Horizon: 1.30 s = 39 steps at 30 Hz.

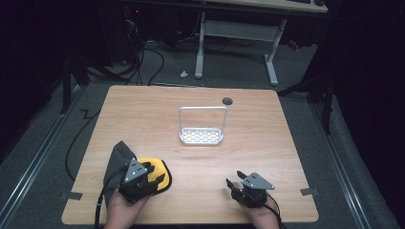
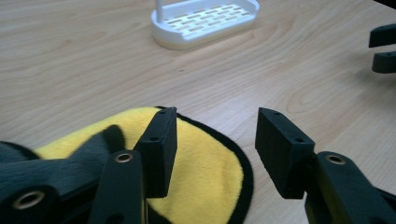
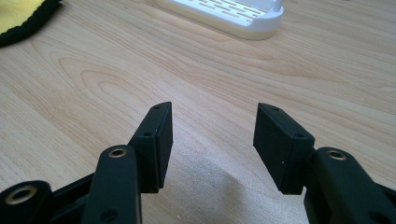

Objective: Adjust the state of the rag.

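A yellow cloth (image 1: 164,180) with a black hem and a dark grey side (image 1: 117,157) lies at the table's near left. My left gripper (image 1: 154,171) hovers just over it, jaws open; in the left gripper view the cloth (image 2: 205,168) lies beneath the left gripper (image 2: 216,112), with nothing between the pads. My right gripper (image 1: 235,178) sits at the near right, open over bare wood. Its jaws (image 3: 214,106) stand wide apart in the right gripper view. A white slotted rack (image 1: 201,136) with a tall loop handle stands mid-table, apart from both grippers.
The wooden table (image 1: 143,119) has a round cable hole (image 1: 227,100) near its far edge. Cables trail over the dark floor at the left. A white desk frame (image 1: 236,28) stands beyond. The rack (image 3: 233,16) and cloth edge (image 3: 18,11) appear ahead of the right gripper.
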Tool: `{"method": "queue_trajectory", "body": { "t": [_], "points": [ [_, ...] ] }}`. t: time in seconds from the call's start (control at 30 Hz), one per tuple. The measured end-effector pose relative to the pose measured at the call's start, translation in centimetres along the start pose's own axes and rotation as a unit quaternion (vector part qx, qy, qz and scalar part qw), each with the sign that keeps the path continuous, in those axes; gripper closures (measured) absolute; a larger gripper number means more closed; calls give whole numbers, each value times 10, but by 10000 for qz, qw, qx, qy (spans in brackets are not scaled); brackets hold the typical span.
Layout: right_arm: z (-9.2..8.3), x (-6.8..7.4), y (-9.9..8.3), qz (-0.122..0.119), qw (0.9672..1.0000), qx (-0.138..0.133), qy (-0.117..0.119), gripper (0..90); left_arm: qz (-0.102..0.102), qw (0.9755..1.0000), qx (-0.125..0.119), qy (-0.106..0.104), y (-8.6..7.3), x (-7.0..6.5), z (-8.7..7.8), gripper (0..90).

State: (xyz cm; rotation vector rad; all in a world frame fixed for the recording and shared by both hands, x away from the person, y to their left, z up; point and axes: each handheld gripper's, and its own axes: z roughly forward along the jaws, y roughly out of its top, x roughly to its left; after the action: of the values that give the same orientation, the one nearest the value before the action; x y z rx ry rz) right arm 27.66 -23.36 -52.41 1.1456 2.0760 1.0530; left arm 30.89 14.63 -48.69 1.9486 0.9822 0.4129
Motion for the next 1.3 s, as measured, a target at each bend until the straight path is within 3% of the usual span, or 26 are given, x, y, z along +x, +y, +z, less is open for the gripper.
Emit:
{"method": "queue_trajectory", "body": {
  "t": [0.17, 0.23, 0.33, 0.5, 0.6, 0.87, 1.1, 1.3],
  "points": [
    [0, 0, 0, 27, 10000, 13, -4, 479, -145, 9998, -35, 155, -3, 14, -4, 453],
    [0, 0, 0, 22, 10000, 7, 2, 479, -96, 9993, -23, 349, -6, 22, -3, 438],
    [0, 0, -1, 26, 10000, 15, 6, 479, -265, 9988, 111, 388, -12, 30, 3, 410],
    [0, 0, -1, 31, 10000, 20, 13, 479, -223, 9978, 298, 552, -17, 31, 11, 413],
    [1, 0, -1, 21, 10000, 32, 10, 479, -187, 9970, 384, 638, -19, 30, 15, 476],
    [1, 0, -1, 34, 10000, 28, 2, 480, -315, 9952, 376, 842, -22, 38, 11, 826],
    [1, 0, -1, 30, 10000, 21, 2, 481, -253, 9955, 273, 876, -21, 36, 8, 861],
    [2, 1, -1, 17, 10000, 18, 15, 482, -249, 9969, 116, 736, -18, 32, 5, 868]
  ]
}}
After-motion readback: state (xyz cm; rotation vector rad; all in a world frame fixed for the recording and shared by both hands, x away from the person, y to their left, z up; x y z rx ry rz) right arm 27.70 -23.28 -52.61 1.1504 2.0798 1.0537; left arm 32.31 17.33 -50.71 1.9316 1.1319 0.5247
